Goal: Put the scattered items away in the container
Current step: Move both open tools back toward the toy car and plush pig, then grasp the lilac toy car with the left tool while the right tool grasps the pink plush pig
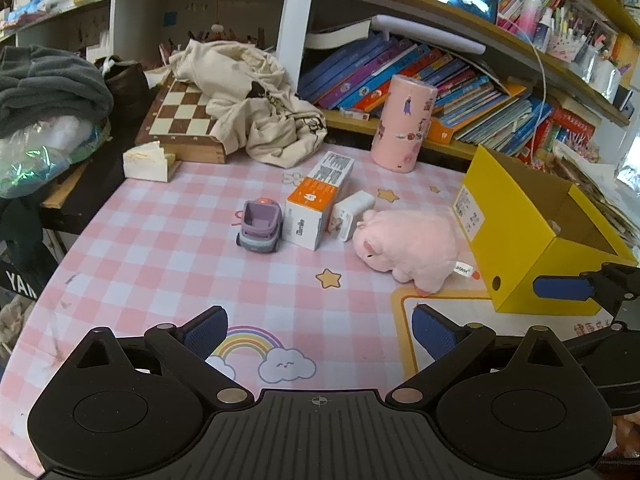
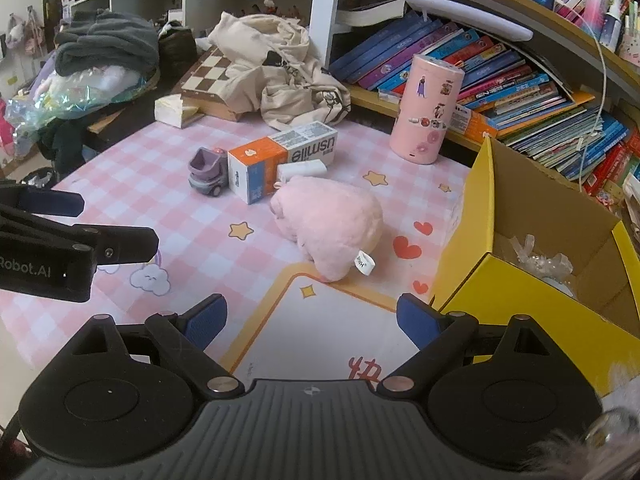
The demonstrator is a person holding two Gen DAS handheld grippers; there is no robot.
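So I've got both claws, left (image 1: 320,334) and right (image 2: 312,320), wide open and empty; the fluffy pink pig (image 2: 328,224) lies beside the yellow box (image 2: 520,288).

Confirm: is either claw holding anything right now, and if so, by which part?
Nothing is held. The left claw and the right claw are both open and empty above the checked tablecloth, short of the pink plush pig.
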